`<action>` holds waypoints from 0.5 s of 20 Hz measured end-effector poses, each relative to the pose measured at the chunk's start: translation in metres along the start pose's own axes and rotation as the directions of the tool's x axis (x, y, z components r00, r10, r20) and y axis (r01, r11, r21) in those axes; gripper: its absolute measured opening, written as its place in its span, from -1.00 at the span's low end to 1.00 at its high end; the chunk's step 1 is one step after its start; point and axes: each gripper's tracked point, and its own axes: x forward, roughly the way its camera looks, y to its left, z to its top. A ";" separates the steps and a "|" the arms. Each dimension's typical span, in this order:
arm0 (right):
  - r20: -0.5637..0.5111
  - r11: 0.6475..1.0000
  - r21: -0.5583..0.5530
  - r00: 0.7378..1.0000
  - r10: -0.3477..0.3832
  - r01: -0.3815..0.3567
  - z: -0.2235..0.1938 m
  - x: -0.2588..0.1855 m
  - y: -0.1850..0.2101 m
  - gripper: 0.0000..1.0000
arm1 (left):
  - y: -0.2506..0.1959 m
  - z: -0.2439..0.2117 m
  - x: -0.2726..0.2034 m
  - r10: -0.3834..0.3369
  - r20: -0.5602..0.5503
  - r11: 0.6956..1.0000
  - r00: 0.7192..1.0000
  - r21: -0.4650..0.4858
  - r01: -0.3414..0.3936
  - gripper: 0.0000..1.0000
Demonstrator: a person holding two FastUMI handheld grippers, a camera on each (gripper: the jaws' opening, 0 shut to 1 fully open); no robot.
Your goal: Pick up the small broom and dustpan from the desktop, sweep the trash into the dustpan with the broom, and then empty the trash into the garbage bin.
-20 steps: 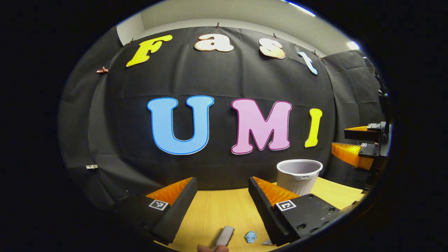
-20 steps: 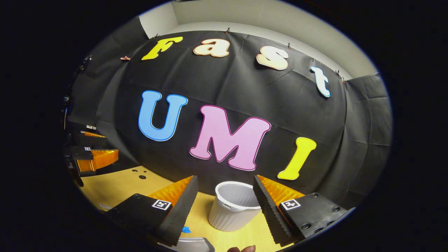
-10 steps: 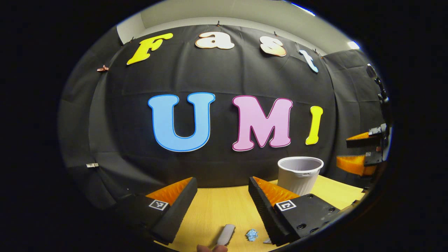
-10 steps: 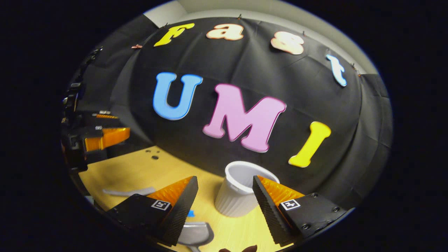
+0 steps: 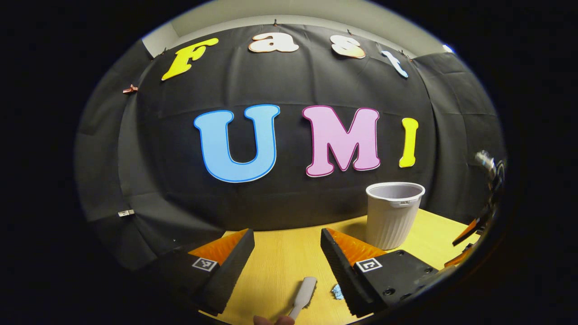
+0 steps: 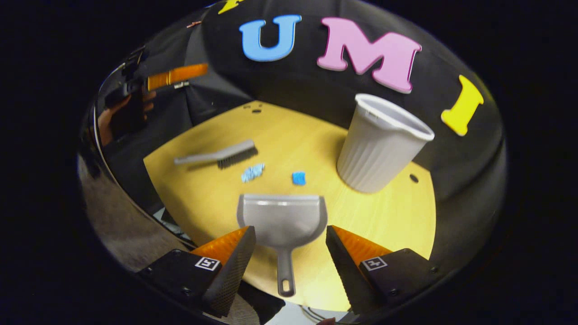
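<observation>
In the right gripper view a grey dustpan [image 6: 283,220] lies on the yellow desktop [image 6: 393,216], its handle toward me. My right gripper [image 6: 287,257] hangs open above that handle. Beyond the pan lie two blue scraps of trash [image 6: 252,172] [image 6: 298,178] and a grey small broom [image 6: 217,155]. A white ribbed garbage bin [image 6: 377,144] stands at the right. In the left gripper view my left gripper [image 5: 287,258] is open over the desktop [image 5: 280,262]. The broom's handle [image 5: 304,291] and a blue scrap [image 5: 337,291] lie just below it, the bin [image 5: 393,212] farther right.
The other gripper [image 6: 176,76] and the hand holding it show at the far left of the right gripper view. Small holes mark the desktop near the back [image 6: 256,109] and beside the bin [image 6: 414,178]. The desk's near edge lies just under my right gripper.
The right gripper has tipped sharply downward, bringing the dustpan, broom and trash into full sight. The left gripper has tilted down a little and moved slightly forward. Both stayed open.
</observation>
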 end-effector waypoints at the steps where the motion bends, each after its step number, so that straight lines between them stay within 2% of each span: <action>1: -0.057 1.000 0.013 0.998 0.021 -0.020 -0.017 0.011 0.004 0.94 | 0.000 -0.004 -0.001 0.002 -0.008 1.000 1.000 0.002 -0.002 0.91; 3: -0.154 0.999 0.015 0.988 0.031 -0.029 -0.045 0.030 0.001 0.94 | 0.002 -0.006 -0.004 0.010 -0.014 1.000 1.000 0.005 -0.010 0.88; 6: -0.241 1.000 0.006 0.970 0.014 -0.014 -0.071 0.053 -0.003 0.94 | 0.007 -0.009 -0.006 0.023 -0.019 1.000 1.000 0.006 -0.023 0.87; 10: -0.295 1.000 0.017 0.955 0.022 -0.017 -0.079 0.080 0.000 0.95 | 0.009 -0.012 -0.005 0.030 -0.024 1.000 0.999 0.003 -0.030 0.88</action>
